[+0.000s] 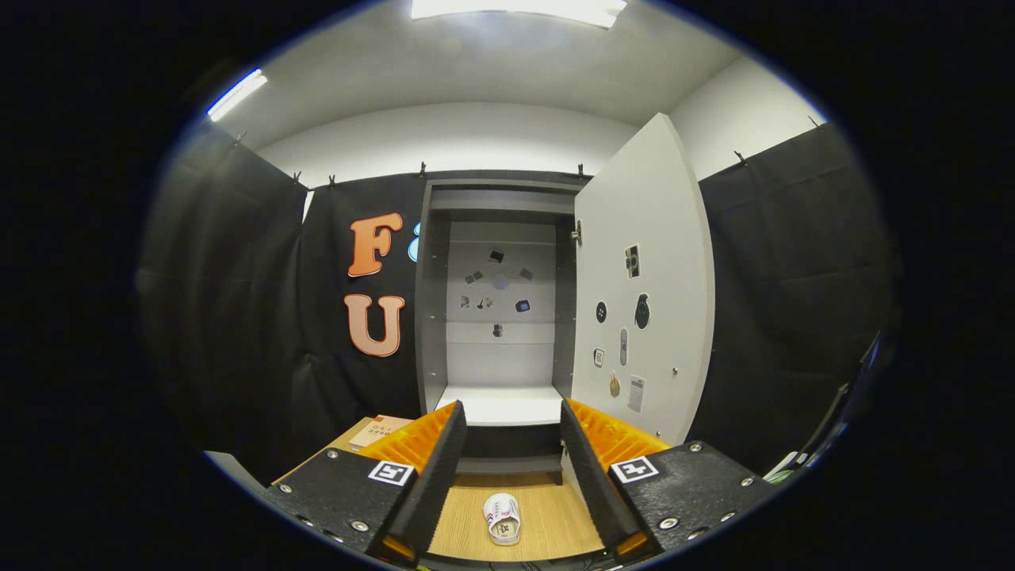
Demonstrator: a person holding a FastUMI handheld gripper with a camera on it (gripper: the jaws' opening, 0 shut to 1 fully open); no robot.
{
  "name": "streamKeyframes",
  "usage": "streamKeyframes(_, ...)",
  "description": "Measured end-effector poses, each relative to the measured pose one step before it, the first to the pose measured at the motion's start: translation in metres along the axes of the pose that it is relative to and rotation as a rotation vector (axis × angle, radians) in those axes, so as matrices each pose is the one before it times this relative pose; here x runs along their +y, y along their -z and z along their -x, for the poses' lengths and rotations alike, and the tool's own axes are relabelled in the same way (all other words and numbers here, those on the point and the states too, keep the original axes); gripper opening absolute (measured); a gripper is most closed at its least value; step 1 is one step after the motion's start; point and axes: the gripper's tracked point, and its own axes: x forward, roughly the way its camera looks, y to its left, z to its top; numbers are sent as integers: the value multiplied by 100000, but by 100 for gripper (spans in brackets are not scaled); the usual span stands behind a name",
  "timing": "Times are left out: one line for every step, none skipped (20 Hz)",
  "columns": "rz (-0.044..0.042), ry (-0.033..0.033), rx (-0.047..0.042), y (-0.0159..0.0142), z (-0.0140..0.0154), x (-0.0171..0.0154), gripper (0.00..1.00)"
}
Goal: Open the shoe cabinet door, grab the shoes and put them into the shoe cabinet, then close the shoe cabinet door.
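The shoe cabinet (501, 404) stands ahead against the black cloth wall, and its door (642, 293) is swung wide open to the right. Its inside is white, with small stickers on the back panel and a bare white shelf at the bottom. A white shoe (502, 518) lies on the wooden floor in front of the cabinet, low between my two fingers and well below them. My gripper (511, 420) is open, fingers spread apart with nothing held between them.
A cardboard box (379, 432) sits on the floor left of the cabinet, partly behind my left finger. The open door carries several stickers and juts toward me on the right. Black cloth hangs on both sides.
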Motion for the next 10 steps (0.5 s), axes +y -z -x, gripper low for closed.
streamKeyframes(-758, 128, -674, -201, 273, 82, 80)
streamKeyframes(-541, -56, -279, -40, 216, 226, 83)
streamKeyframes(-434, 245, -262, -30, 321, 154, 86)
streamKeyframes(6, 14, -87, -14, 143, 104, 88)
streamKeyframes(258, 268, -218, -79, 194, 126, 91)
streamKeyframes(294, 233, -165, -21, 128, 6, 92)
streamKeyframes(-70, 144, -246, -113, 192, 59, 92)
streamKeyframes(-111, -123, -28, 51, 288, 82, 92)
streamKeyframes(-96, 220, 19, 10, 226, -145, 93)
streamKeyframes(195, -176, 246, 197, 198, -43, 93)
